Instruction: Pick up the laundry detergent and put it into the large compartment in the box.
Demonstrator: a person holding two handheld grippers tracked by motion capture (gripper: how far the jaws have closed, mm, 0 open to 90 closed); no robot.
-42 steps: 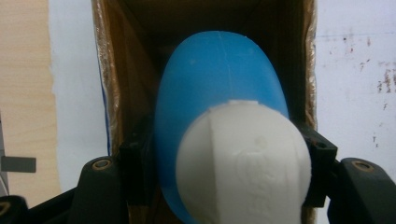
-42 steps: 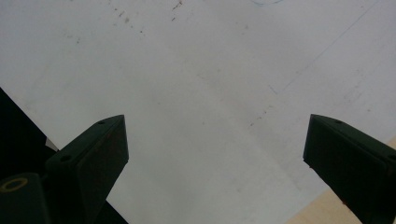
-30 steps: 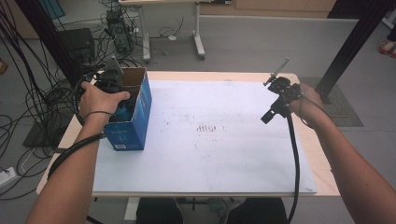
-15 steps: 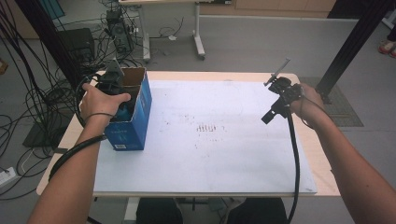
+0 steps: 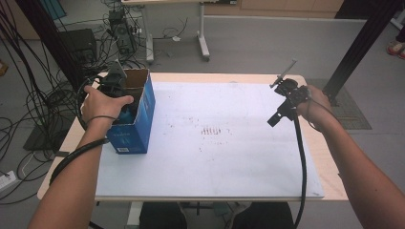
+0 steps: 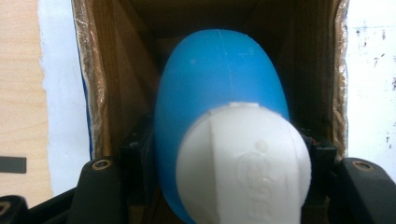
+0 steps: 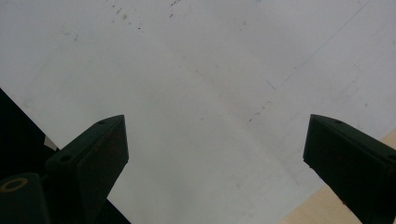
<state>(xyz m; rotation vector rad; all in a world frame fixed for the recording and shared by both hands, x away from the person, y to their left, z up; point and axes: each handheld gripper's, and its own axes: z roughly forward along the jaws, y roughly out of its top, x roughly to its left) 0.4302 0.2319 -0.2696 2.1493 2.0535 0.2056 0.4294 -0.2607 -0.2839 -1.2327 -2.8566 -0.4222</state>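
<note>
A blue cardboard box (image 5: 138, 121) stands open-topped at the left of the white sheet (image 5: 215, 157). My left gripper (image 5: 114, 81) reaches down into it from above, with the hand over the opening. In the left gripper view the jaws (image 6: 226, 149) are shut on a blue bottle (image 6: 219, 70) with a white cap (image 6: 243, 168), between the brown inner walls of the box (image 6: 100, 84). My right gripper (image 5: 282, 102) hovers over the right side of the sheet, open. Nothing is between its jaws (image 7: 215, 140), and bare white sheet (image 7: 210, 70) lies under them.
The wooden table (image 5: 332, 179) shows as a rim around the sheet. Faint reddish marks (image 5: 212, 131) dot the sheet's middle. Cables and equipment (image 5: 57, 62) crowd the floor at the left. A black post (image 5: 358, 43) rises at the far right, and another desk's legs (image 5: 203, 33) stand behind.
</note>
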